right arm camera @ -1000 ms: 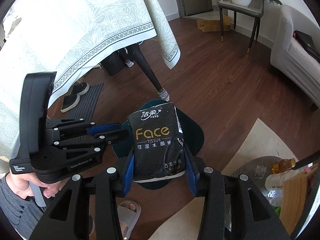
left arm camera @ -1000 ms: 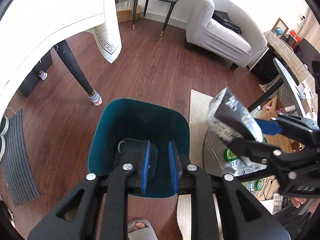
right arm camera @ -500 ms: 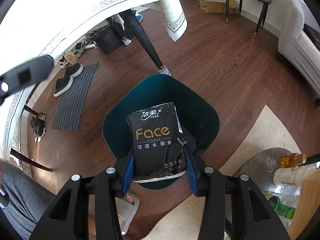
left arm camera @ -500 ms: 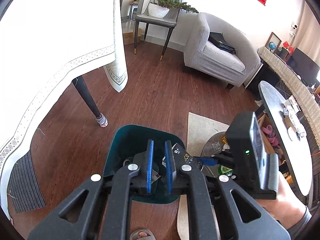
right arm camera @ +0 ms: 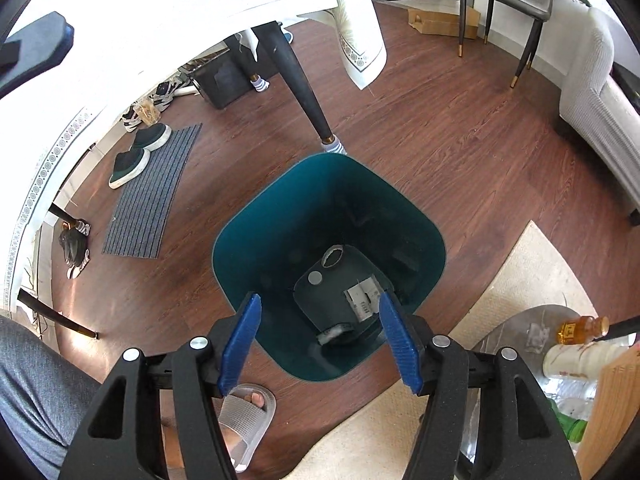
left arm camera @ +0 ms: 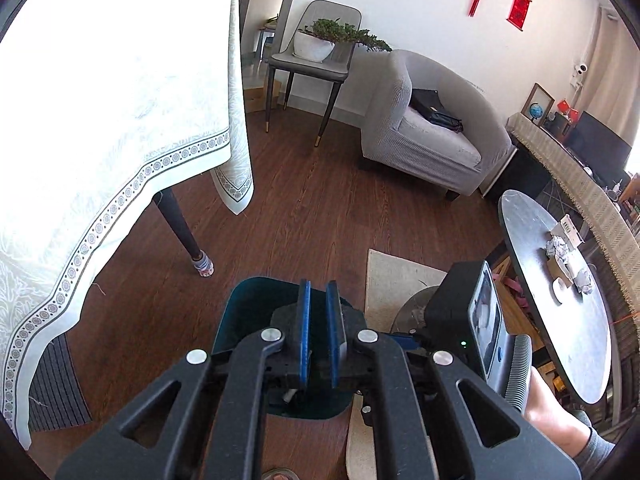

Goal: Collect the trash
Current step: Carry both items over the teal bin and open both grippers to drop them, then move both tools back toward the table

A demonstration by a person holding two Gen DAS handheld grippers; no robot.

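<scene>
A teal trash bin (right arm camera: 276, 216) stands on the wood floor right under my right gripper (right arm camera: 319, 300). Its blue pads are spreading apart with nothing between them. The black tissue pack (right arm camera: 340, 292) lies at the bottom of the bin, beside a small ring of tape. In the left wrist view my left gripper (left arm camera: 318, 286) hangs above the bin (left arm camera: 248, 312), shut and empty. The back of the right gripper's body (left arm camera: 472, 320) shows just to its right. Crumpled paper balls (left arm camera: 558, 246) lie on the dark oval table (left arm camera: 560, 340) at the far right.
A table leg (right arm camera: 304, 92) under a white tablecloth (left arm camera: 120, 120) stands just behind the bin. A person's foot in a slipper (right arm camera: 248, 412) is near the bin's front. A beige rug (right arm camera: 520, 272) and a low glass table with bottles (right arm camera: 580, 328) lie to the right. A grey armchair (left arm camera: 432, 136) stands further back.
The tissue pack has left my right gripper and dropped into the bin as the jaws spread. My left gripper has risen and its pads have come closer together.
</scene>
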